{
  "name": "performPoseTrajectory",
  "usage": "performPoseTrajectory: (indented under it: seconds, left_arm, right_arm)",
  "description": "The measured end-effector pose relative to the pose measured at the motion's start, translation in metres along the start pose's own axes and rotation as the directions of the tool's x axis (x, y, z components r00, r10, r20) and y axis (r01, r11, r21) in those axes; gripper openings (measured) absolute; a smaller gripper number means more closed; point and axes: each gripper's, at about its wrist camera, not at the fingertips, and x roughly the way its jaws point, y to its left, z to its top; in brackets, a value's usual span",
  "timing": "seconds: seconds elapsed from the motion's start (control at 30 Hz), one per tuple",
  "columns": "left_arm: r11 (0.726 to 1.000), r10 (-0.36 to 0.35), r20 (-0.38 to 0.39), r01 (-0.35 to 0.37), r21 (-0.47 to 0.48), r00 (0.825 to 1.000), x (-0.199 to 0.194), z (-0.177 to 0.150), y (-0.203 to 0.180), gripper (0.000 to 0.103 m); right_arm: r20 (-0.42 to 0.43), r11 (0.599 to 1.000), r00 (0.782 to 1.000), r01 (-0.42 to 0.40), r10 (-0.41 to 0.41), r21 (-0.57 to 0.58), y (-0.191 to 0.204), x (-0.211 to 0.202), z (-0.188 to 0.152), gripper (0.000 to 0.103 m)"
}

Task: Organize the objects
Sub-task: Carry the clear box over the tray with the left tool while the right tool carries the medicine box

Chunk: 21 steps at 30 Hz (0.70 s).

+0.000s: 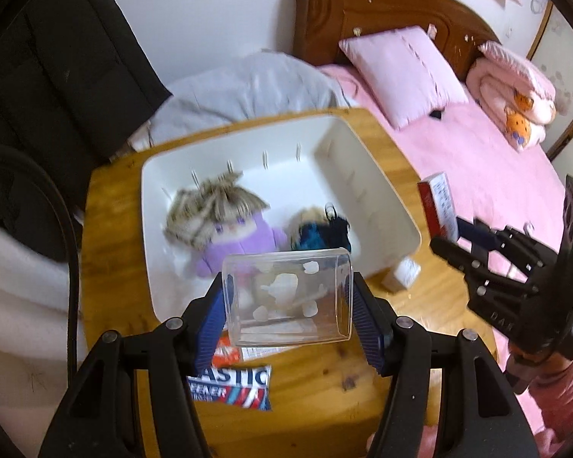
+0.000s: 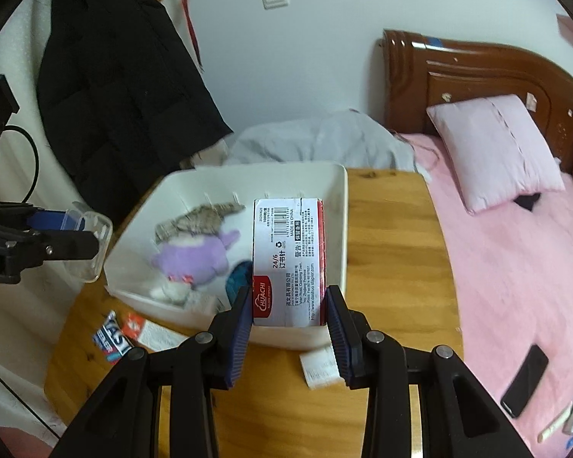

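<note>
The jaws of the left gripper are clamped on a clear plastic box, one blue ribbed pad against each short side. The jaws of the right gripper are clamped on a staple box, pads pressing its two long edges near the end closest to the camera.

The clear plastic box is see-through with rounded corners and pale blotches on its face. Its long axis runs crosswise between the pads, and it hangs above the near edge of the white bin, over the wooden worktop.

The staple box is white card with a red band and a red logo panel reading HUACHI, with 24/6 and small print running along its length. Its long axis points away from the right wrist camera, toward the white bin, and it is held above the bin's near wall.

Inside the bin lie a purple plush doll with shaggy grey-blond hair and a dark blue bundle just beside it. On the worktop near the bin lie a blue printed packet and a small white carton.
</note>
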Motion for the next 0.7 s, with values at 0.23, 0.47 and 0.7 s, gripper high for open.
performPoseTrajectory:
  seconds: [0.23,0.47,0.7]
  left_arm:
    - [0.997,0.074,-0.011,-0.074,-0.017,0.997,0.021,0.011,0.008,0.065]
    - [0.989,0.126,-0.071,-0.131,-0.072,0.989,0.054,0.015,0.023,0.065]
    - [0.980,0.171,-0.089,-0.178,-0.085,0.981,0.070,0.018,0.031,0.065]
  right_arm:
    - [0.028,1.000,1.000,-0.012,0.012,0.018,-0.003,0.023,0.006,0.038]
    - [0.023,0.999,1.000,-0.002,0.001,0.045,-0.010,0.048,0.007,0.038]
    - [0.044,0.992,0.998,-0.046,0.041,0.121,-0.018,0.058,0.007,0.039]
